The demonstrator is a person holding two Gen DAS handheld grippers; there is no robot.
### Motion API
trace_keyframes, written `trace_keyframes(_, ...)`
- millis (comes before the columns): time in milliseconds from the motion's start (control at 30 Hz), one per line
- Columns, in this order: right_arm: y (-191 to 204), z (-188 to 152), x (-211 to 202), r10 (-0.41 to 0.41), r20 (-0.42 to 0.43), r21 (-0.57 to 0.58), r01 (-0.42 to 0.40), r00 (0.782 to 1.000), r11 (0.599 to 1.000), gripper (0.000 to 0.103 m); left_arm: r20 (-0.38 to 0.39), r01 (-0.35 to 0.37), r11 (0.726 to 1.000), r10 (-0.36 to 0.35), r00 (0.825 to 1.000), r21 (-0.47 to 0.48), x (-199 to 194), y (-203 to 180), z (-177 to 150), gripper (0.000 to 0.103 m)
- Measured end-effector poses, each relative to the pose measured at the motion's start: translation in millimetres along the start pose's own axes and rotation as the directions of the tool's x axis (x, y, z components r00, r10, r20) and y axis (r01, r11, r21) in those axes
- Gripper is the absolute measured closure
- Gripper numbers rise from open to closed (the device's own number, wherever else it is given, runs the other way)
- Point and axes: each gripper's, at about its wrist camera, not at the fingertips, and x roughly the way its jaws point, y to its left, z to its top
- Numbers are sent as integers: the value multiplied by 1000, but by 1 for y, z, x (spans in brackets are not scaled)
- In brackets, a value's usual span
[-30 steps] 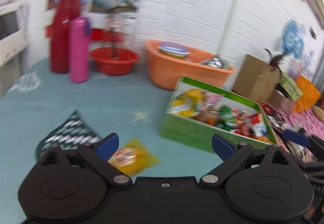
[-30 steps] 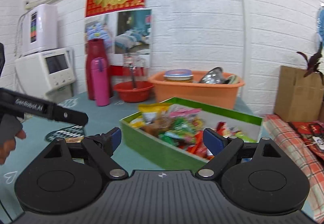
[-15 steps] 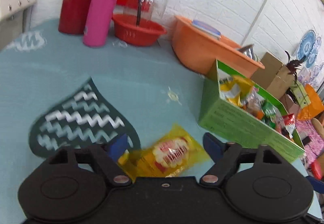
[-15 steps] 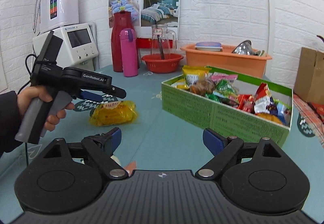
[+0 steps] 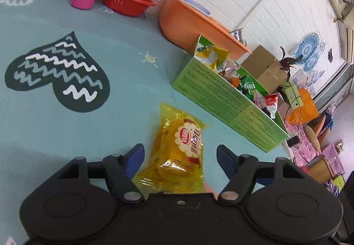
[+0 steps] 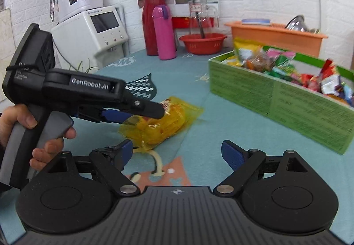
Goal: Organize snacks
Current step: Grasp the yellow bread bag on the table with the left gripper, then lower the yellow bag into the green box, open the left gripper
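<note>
Two blue-tipped fingers of the left tongs (image 5: 180, 155) stand wide apart on either side of a yellow snack bag (image 5: 180, 149) lying on the counter (image 5: 121, 81), near the green box (image 5: 227, 103) of snacks. From the right wrist view, the right tongs (image 6: 177, 154) gape wide and empty above the counter, while a hand (image 6: 33, 132) holds the left tongs over the bag.

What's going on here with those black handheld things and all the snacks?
A person is tidying snacks using a pair of hand-held tongs. The left tongs are open, with a yellow snack packet lying on the blue tablecloth between the two tips, not yet gripped. The right tongs are open, hold nothing and hang back above the table. Nearby stands a green box already full of other snacks, which is probably where the packet is headed.
</note>
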Motion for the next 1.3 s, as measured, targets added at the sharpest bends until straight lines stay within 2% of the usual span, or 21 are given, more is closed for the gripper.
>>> trace_keyframes(67,2,3,11,29,-16,36,-28,999,999,0,-13,-16,1000,16,1000,17,4,-1,4,0)
trace_keyframes(200,7,10,30,77,-23,85,-75,997,994,0,-37,-10,1000,11,999,13,9,1,8,7)
trace_keyframes(233,8,11,36,75,-26,81,-72,997,994,0,-38,-12,1000,12,999,11,9,1,8,16)
trace_keyframes(267,10,12,41,66,-29,69,-64,997,996,0,-46,-11,1000,12,999,12,11,0,7,30)
trace_keyframes(300,11,12,46,54,-36,56,-52,998,997,6,-54,-10,1000,11,998,21,13,-1,5,44)
trace_keyframes(333,11,11,51,47,-51,49,-44,998,998,11,-47,-18,999,20,999,39,14,-3,4,44)
trace_keyframes(367,8,11,53,74,-53,67,-71,996,995,24,-40,-28,998,30,999,50,14,-6,2,43)
trace_keyframes(400,6,10,52,97,-52,93,-92,994,991,32,-35,-28,998,30,999,53,12,-9,1,43)
trace_keyframes(467,7,9,45,95,-47,78,-91,994,993,38,-32,-27,998,28,999,48,10,-16,0,43)
trace_keyframes(600,5,11,24,64,-10,43,-63,998,997,40,4,-10,995,10,1000,98,4,-44,2,43)
trace_keyframes(733,-8,24,-4,25,86,21,-27,996,999,40,54,33,985,-43,998,169,-1,-81,18,43)
trace_keyframes(867,-30,43,-28,-29,181,8,28,983,1000,40,80,79,970,-100,992,232,9,-120,42,43)
trace_keyframes(1067,-76,65,-39,-113,256,29,110,960,994,40,71,120,942,-149,986,315,51,-164,72,43)
trace_keyframes(1300,-123,74,-27,-170,259,54,162,951,985,40,29,133,930,-152,988,343,111,-185,96,43)
